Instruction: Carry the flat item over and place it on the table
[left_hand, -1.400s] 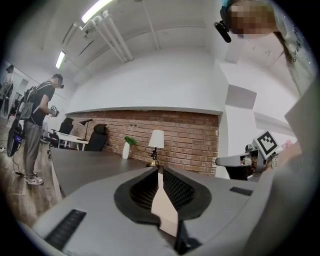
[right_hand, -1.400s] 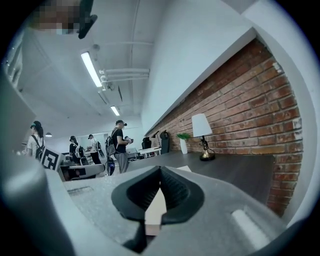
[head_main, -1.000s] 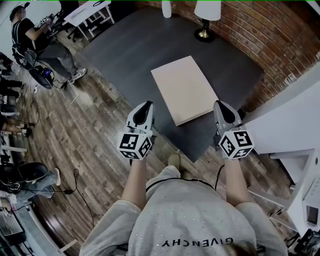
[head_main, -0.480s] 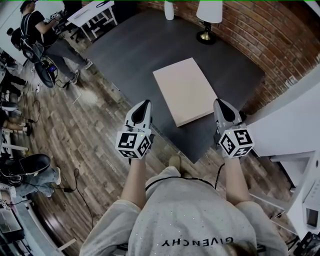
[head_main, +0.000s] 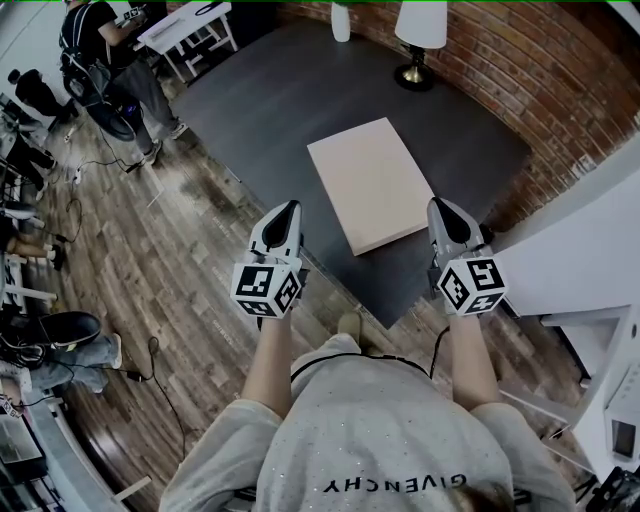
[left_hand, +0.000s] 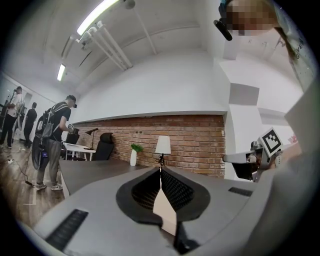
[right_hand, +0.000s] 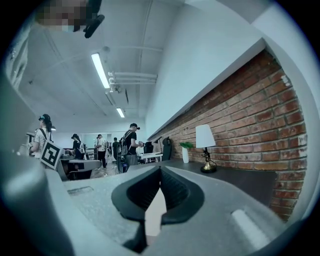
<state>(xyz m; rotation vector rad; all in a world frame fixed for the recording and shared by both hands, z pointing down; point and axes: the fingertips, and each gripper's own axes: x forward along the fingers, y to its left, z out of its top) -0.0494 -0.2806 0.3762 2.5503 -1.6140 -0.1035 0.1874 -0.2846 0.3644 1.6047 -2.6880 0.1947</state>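
Observation:
The flat item is a pale beige board that lies flat on the low dark table. My left gripper hangs over the table's near-left edge, just left of the board, with its jaws shut and nothing in them. My right gripper hovers at the board's near-right corner, also shut and empty. In the left gripper view the fingertips of the left gripper meet, and a strip of the board shows below them. The right gripper view shows the right gripper closed over the board in the same way.
A lamp and a white vase stand at the table's far end by the brick wall. White furniture is close on the right. People stand by a white desk at the far left, with cables on the wooden floor.
Both grippers and the board stay as they were. The person at the far left has moved further up and away.

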